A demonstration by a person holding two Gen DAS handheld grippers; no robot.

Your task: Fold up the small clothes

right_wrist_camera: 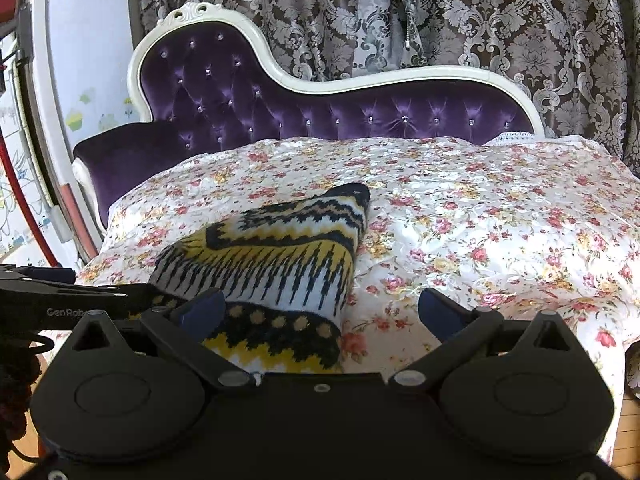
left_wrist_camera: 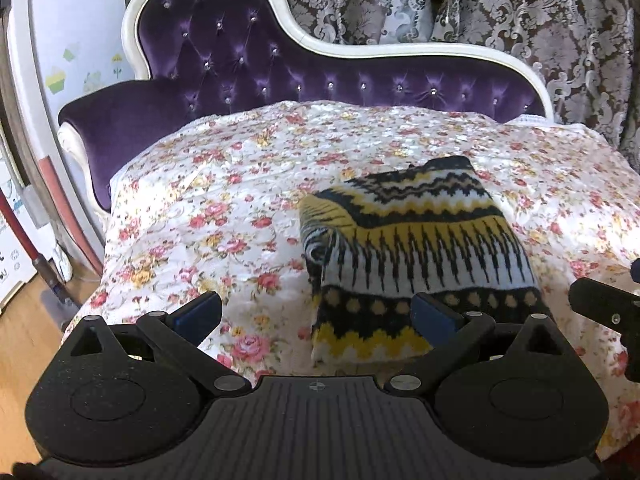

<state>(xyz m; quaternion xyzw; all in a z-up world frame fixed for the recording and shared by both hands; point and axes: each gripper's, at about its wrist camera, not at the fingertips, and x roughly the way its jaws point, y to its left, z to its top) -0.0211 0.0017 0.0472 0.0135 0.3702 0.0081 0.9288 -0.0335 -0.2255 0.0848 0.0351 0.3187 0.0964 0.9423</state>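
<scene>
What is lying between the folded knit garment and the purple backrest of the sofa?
Only the floral cover lies between the knit garment and the purple backrest; nothing else rests there, as both wrist views show.

Both wrist cameras sit low and close at the near edge of the floral-covered seat (left_wrist_camera: 208, 208) (right_wrist_camera: 500, 216), facing the purple tufted backrest (left_wrist_camera: 224, 52) (right_wrist_camera: 224, 84) — left view from the left, right view from the right — sharing seat, backrest and curtain (left_wrist_camera: 520, 12) (right_wrist_camera: 520, 20).

Place: a home, a furnished living room or bedroom | Shown by: a purple tufted sofa (left_wrist_camera: 224, 52) covered with a floral bedspread (left_wrist_camera: 200, 208) | damask curtains (left_wrist_camera: 520, 4) hung behind | wooden floor (left_wrist_camera: 20, 344) seen alongside
</scene>
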